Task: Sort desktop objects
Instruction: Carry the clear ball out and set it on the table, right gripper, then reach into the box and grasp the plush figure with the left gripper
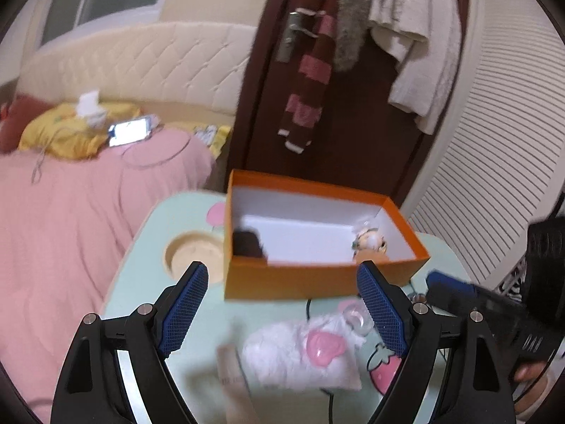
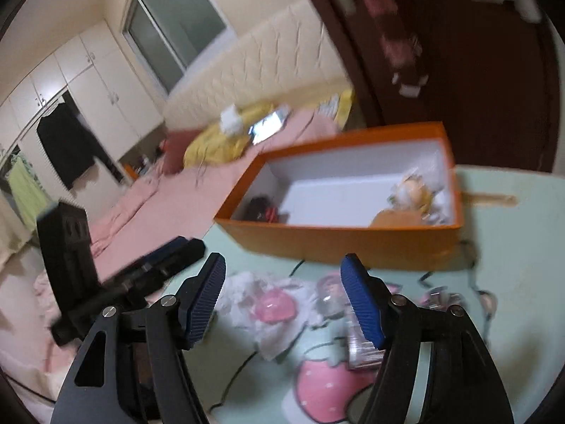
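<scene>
An open orange box (image 1: pixel 293 284) (image 2: pixel 339 242) stands on a mint green table (image 1: pixel 148 282) (image 2: pixel 512 247). Inside it lie a dark object (image 1: pixel 249 243) (image 2: pixel 263 206) and a yellow doll (image 1: pixel 369 242) (image 2: pixel 413 192). A white fluffy pouch with a pink heart (image 1: pixel 310 353) (image 2: pixel 268 304) lies on the table in front of the box. My left gripper (image 1: pixel 282 275) is open and empty above the pouch. My right gripper (image 2: pixel 282 265) is open and empty above the pouch and a clear plastic item (image 2: pixel 360 346). The right gripper also shows at the right of the left wrist view (image 1: pixel 494 311).
A bed with a pink blanket (image 1: pixel 70 229) lies left of the table, with a lit phone (image 1: pixel 129 132) and yellow pillow on it. A dark door (image 1: pixel 353 123) with hanging scarves stands behind the box. A round recess (image 1: pixel 194 254) sits in the table. A black cable (image 1: pixel 330 399) runs under the pouch.
</scene>
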Motion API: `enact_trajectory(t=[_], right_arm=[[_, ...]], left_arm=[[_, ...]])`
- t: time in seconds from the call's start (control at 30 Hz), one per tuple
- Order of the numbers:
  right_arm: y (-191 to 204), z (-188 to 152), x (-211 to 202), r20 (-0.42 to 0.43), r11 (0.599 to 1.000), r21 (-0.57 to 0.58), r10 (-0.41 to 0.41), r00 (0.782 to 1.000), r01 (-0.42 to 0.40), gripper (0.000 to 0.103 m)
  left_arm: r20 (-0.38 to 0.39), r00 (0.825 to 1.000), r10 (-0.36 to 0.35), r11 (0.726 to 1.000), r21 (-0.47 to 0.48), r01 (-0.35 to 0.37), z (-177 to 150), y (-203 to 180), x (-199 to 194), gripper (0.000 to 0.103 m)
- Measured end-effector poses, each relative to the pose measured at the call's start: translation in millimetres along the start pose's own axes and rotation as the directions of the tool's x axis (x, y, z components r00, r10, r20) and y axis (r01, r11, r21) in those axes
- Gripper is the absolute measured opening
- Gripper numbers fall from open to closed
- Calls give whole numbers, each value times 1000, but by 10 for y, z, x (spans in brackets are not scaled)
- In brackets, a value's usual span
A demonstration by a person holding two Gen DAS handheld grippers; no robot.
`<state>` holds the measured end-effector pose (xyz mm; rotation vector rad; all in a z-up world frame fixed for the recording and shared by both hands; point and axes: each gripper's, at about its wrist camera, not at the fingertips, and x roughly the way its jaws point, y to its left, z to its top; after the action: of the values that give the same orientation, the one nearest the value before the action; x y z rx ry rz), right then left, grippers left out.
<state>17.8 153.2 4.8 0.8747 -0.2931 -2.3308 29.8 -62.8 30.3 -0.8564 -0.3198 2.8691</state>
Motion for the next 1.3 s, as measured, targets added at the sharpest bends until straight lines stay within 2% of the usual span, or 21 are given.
enact_trajectory(t=[0.1, 0.2, 0.33, 0.47, 0.53, 0.57, 0.67, 0.77, 0.87, 0.9, 0.97, 1.0, 1.03, 1.07, 1.17, 1.3], right_arm=[[-46, -86, -73, 33, 1000, 8, -14, 999, 14, 69], [-103, -163, -57, 23, 998, 41, -46, 999, 45, 69], [-143, -227, -67, 41, 989, 49, -140, 989, 138, 69], [-131, -237, -86, 51, 986, 12, -167, 985, 166, 69], [-113, -261, -98, 52, 987, -5, -159, 986, 159, 69], [-104, -271, -101, 51, 988, -12, -155, 987, 155, 69], [-123, -290, -118, 50, 990, -11, -139, 989, 140, 69], [-176, -292, -129, 45, 992, 7, -129, 991, 129, 69], [-217, -293, -135, 38, 993, 21, -121, 992, 120, 69], [-228, -294, -134, 33, 993, 25, -116, 993, 116, 69], [-246, -293, -137, 29, 993, 30, -113, 993, 112, 69], [-253, -292, -140, 28, 993, 33, -111, 993, 110, 69], [-261, -291, -142, 27, 993, 36, -110, 994, 109, 69], [-270, -290, -147, 26, 993, 38, -110, 994, 108, 69], [-289, -285, -160, 24, 993, 44, -109, 994, 108, 69], [-299, -286, -176, 24, 993, 45, -109, 994, 108, 69]], left_arm=[[-16, 1000, -11, 997, 71, 12, 255, -108, 57, 86], [-98, 995, 7, 994, 110, 3, 457, -258, 240, 86], [-234, 972, 25, 986, 165, 15, 616, -538, 617, 86], [-338, 940, 48, 974, 225, 31, 622, -853, 1046, 86], [-399, 916, 45, 973, 227, 51, 615, -953, 1267, 82], [-429, 902, 43, 972, 227, 62, 612, -1002, 1378, 74], [-513, 858, 30, 971, 218, 97, 610, -1138, 1683, 63], [-577, 816, -21, 979, 156, 135, 589, -1213, 1897, 63], [-605, 795, -51, 980, 121, 155, 581, -1282, 2036, 63], [-612, 790, -45, 981, 124, 152, 563, -1304, 2084, 63], [-640, 768, -29, 982, 123, 140, 523, -1332, 2189, 62], [-663, 748, -33, 983, 112, 143, 485, -1334, 2236, 59], [-692, 721, -42, 984, 96, 150, 432, -1331, 2294, 50], [-678, 734, -37, 982, 110, 151, 416, -1344, 2291, 48], [-672, 740, -31, 982, 118, 148, 387, -1329, 2288, 48], [-638, 769, -43, 984, 108, 145, 448, -1252, 2134, 48]])
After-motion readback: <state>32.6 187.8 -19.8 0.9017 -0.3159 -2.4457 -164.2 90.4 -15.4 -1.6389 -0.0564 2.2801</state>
